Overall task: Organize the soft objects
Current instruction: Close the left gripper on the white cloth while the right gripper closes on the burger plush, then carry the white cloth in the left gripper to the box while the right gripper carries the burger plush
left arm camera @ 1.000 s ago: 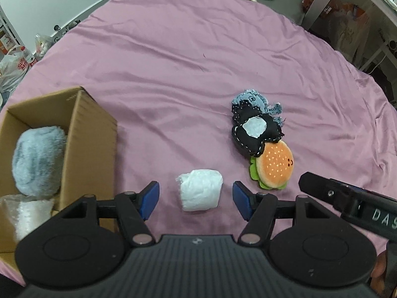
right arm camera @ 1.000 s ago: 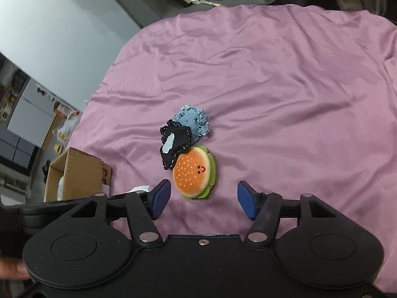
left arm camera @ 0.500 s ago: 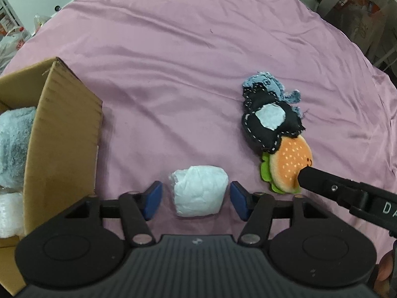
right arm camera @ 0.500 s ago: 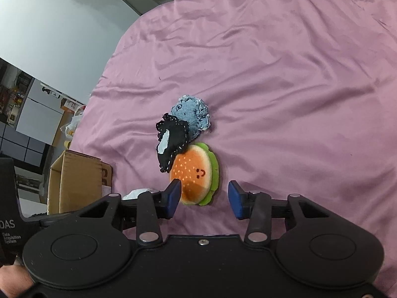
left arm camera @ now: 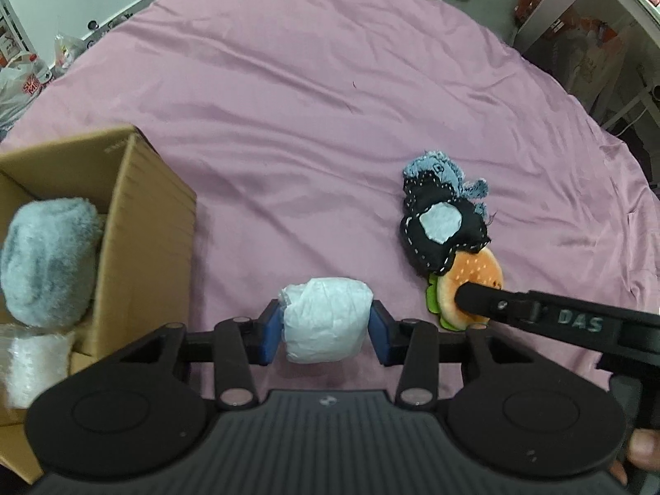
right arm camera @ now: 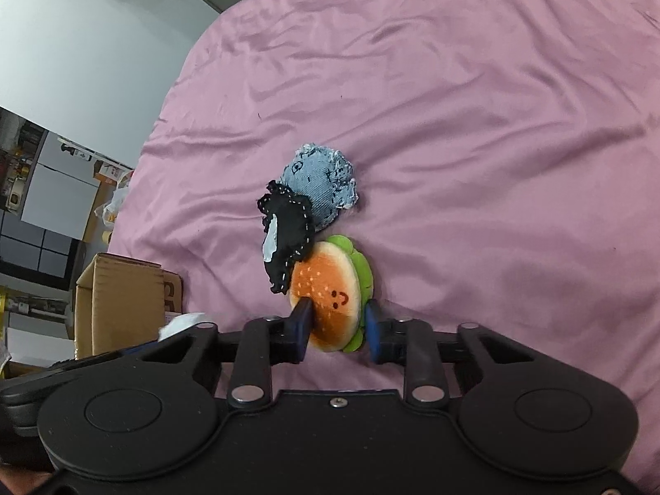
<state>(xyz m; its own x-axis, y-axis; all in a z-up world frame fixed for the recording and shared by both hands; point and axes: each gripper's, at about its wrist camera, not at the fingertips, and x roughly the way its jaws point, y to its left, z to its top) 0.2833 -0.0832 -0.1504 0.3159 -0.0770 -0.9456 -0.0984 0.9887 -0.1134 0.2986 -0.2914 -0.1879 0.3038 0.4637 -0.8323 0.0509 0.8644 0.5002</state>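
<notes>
Both tongs pitched steeply down, jaws just closing: left tongs (left arm camera: 326,326) pinching white wad (left arm camera: 326,319), right tongs (right arm camera: 335,326) pinching burger plush (right arm camera: 330,295).

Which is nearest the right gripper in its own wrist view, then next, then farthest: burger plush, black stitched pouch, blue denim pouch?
From the right gripper:
1. Burger plush, between the pads, which have just been closing on it.
2. Black stitched pouch, just beyond, up-left, overlapping the burger.
3. Blue denim pouch, farthest, behind the black one.
</notes>
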